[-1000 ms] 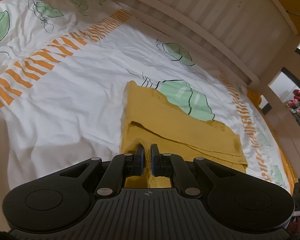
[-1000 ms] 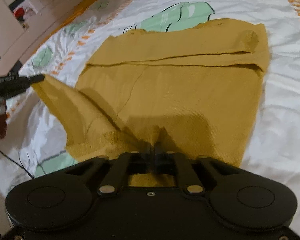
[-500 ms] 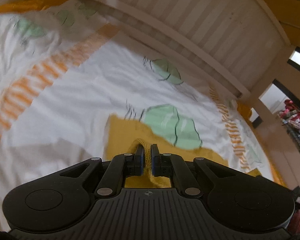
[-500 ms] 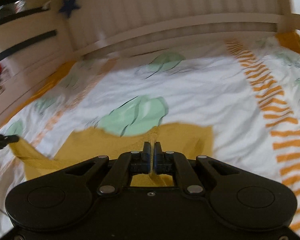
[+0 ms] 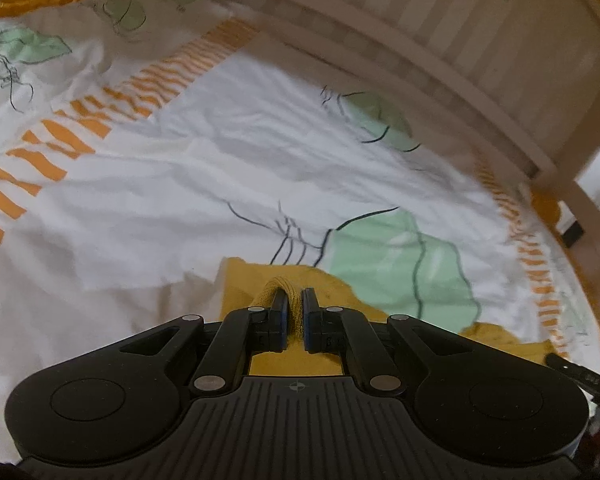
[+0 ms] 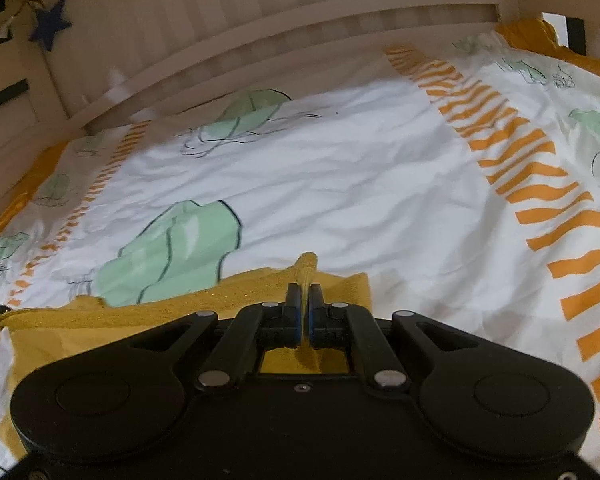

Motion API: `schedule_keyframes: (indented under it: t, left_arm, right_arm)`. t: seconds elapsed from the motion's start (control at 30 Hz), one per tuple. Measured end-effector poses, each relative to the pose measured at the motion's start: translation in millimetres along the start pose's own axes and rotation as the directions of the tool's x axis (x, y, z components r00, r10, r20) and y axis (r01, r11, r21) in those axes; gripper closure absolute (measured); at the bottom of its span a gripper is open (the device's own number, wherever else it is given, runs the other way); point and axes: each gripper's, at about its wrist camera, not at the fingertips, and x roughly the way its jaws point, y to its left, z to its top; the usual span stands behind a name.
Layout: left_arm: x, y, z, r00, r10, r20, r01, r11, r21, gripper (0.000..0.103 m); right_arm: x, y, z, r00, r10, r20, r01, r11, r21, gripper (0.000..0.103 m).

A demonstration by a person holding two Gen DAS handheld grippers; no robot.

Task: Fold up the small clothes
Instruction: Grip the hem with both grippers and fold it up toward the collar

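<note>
A mustard-yellow knit garment point(image 5: 244, 284) lies on the bed, mostly hidden under both tools. My left gripper point(image 5: 294, 312) is shut on a bunched fold of its edge. My right gripper point(image 6: 305, 314) is shut on another pinch of the same garment point(image 6: 140, 316), whose edge stretches off to the left. Both grips are at the garment's far edge, next to a green leaf print. The tip of the right tool shows at the right edge of the left wrist view point(image 5: 580, 376).
The bedsheet point(image 5: 180, 200) is white with green leaf prints and orange striped bands. A pale slatted wooden bed rail point(image 6: 300, 32) runs along the far side. A blue star point(image 6: 50, 24) hangs on the rail at left.
Both grippers have carried the held yellow edge forward over the garment toward its far edge. Far less of the garment shows ahead now; the bed rail is closer.
</note>
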Motion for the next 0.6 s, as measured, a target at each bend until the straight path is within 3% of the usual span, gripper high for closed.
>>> schedule_keyframes:
  t: [0.23, 0.47, 0.53, 0.6]
  left_arm:
    - [19, 12, 5, 1.0, -0.023, 0.006, 0.023, 0.996, -0.084, 0.095]
    - [6, 8, 13, 0.996, 0.04, 0.081, -0.041, 0.999, 0.005, 0.094]
    - [2, 9, 12, 0.995, 0.05, 0.082, -0.052, 0.998, 0.026, 0.094]
    - [1, 7, 7, 0.996, 0.062, 0.067, -0.066, 0.996, 0.06, 0.087]
  right_arm:
    - [16, -7, -4, 1.0, -0.024, -0.019, 0.024, 0.999, 0.023, 0.093]
    - [21, -10, -8, 0.999, -0.033, -0.032, 0.034, 0.999, 0.037, 0.092]
    - [22, -11, -9, 0.999, -0.037, -0.032, 0.038, 0.998, 0.046, 0.088]
    - [23, -14, -9, 0.998, -0.047, -0.03, 0.048, 0.997, 0.055, 0.085]
